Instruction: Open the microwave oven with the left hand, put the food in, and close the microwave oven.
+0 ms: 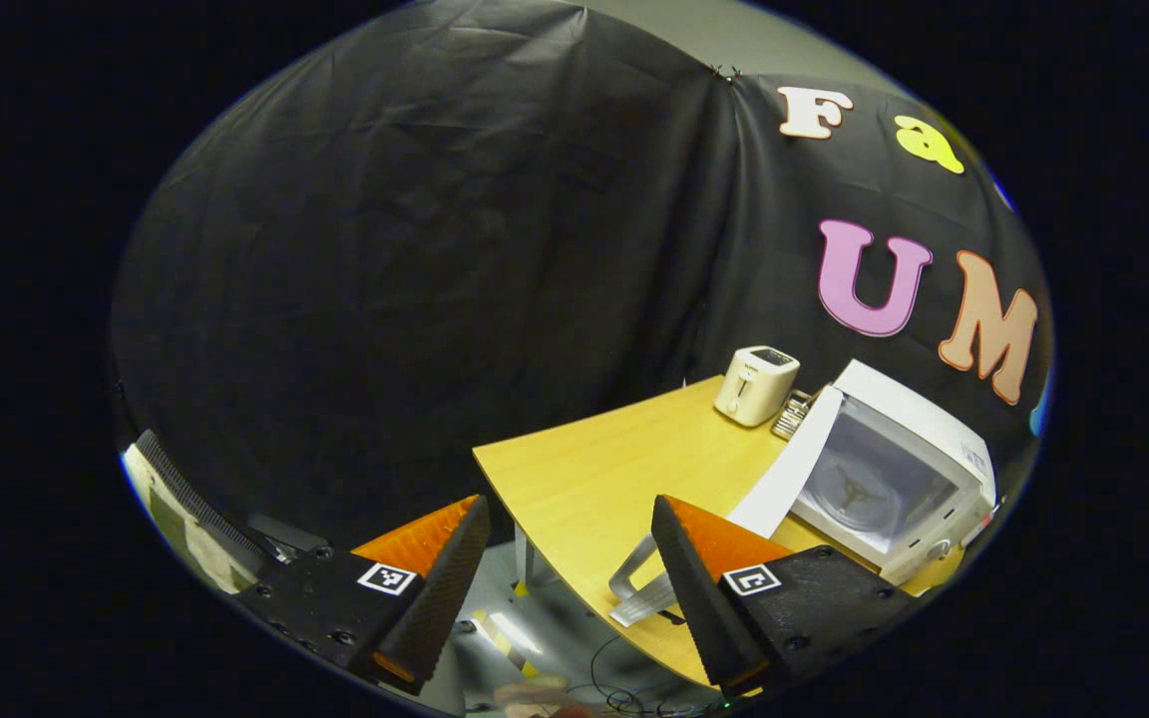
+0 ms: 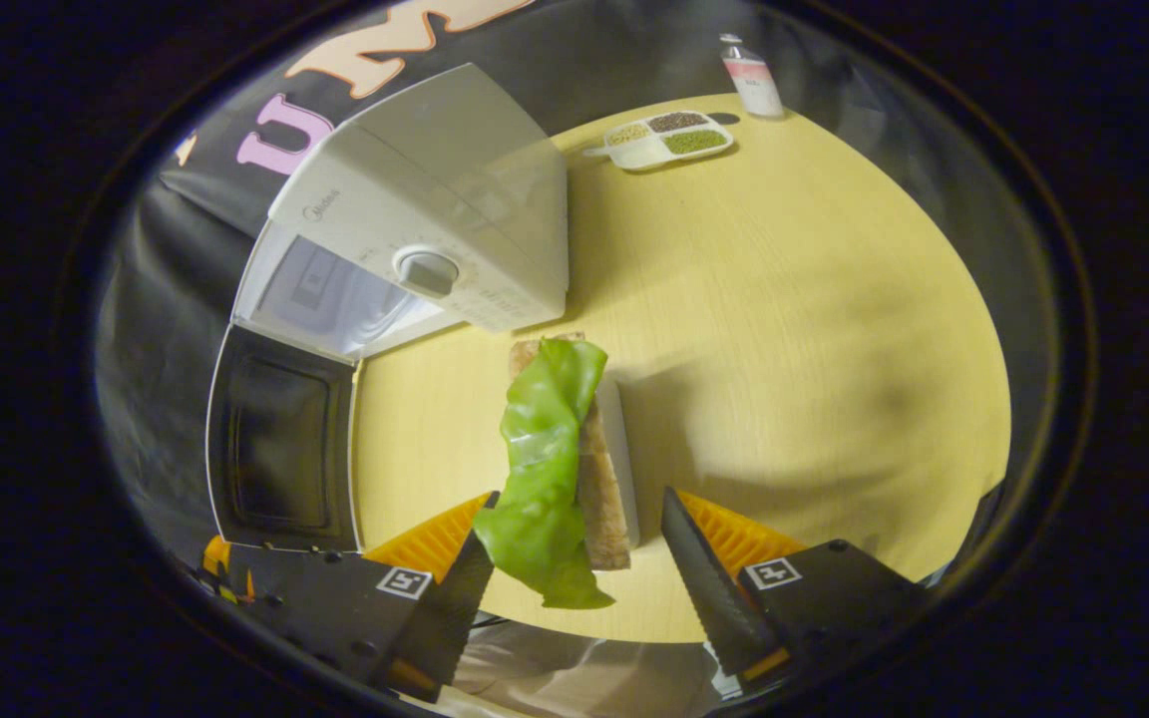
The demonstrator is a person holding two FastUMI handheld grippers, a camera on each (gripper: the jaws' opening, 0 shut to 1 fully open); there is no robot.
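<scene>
In the left gripper view, the left gripper (image 1: pixel 570 568) hangs off the near edge of the bench (image 1: pixel 594 479), its fingers spread wide apart with nothing between them. Beyond it the microwave oven (image 1: pixel 919 469) stands on the bench with its door (image 1: pixel 784 469) swung open, and the turntable inside is bare. A white toaster (image 1: pixel 756 384) stands behind the oven, near the black cloth wall, with a small dark object just beside it that is too small to make out. A pale bracket-like piece (image 1: pixel 639 593) lies at the bench edge, just beside the right-hand finger

In the right gripper view, the right gripper (image 2: pixel 579 568) has its fingers apart too, and the food lies between them: a slice of bread (image 2: pixel 599 479) with a green lettuce leaf (image 2: pixel 540 469) draped over it, on a white plate (image 2: pixel 622 449) resting on the bench. Whether either finger touches the food I cannot tell. The oven sits just beyond the plate, its open door to the left. Far back stand a divided tray of grains (image 2: pixel 669 138) and a small bottle (image 2: pixel 752 75)
</scene>
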